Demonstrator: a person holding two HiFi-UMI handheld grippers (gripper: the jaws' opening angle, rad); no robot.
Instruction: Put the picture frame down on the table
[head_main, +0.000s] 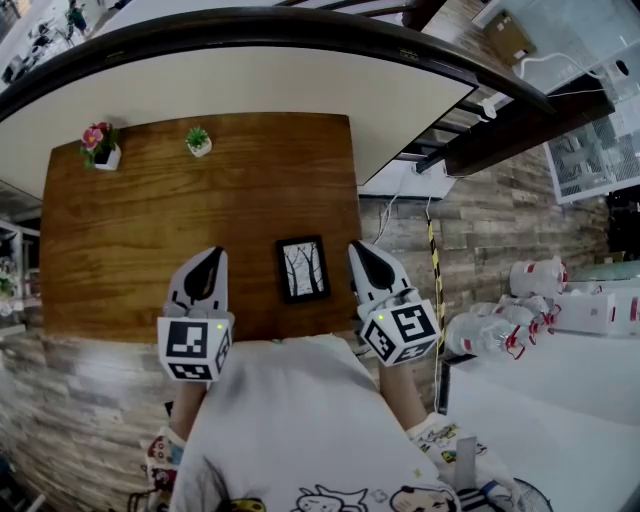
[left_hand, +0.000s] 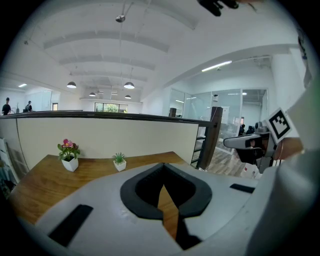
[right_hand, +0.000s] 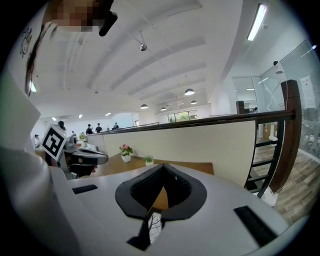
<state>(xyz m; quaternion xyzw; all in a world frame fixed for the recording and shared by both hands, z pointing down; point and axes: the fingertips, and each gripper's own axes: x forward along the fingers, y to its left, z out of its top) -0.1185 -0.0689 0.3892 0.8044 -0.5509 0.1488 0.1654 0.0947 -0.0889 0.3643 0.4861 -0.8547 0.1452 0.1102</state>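
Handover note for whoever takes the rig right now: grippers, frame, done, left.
Left hand-held gripper: jaws together, empty, over the table to the left of the frame.
Right hand-held gripper: jaws together, empty, just right of the frame.
Picture frame: lies flat on the table near its near edge, between the two grippers, touched by neither.
Two small potted plants stand at the far edge, well away from the frame.
Done: frame is down and released.
Left: apparently nothing but pulling both grippers back.
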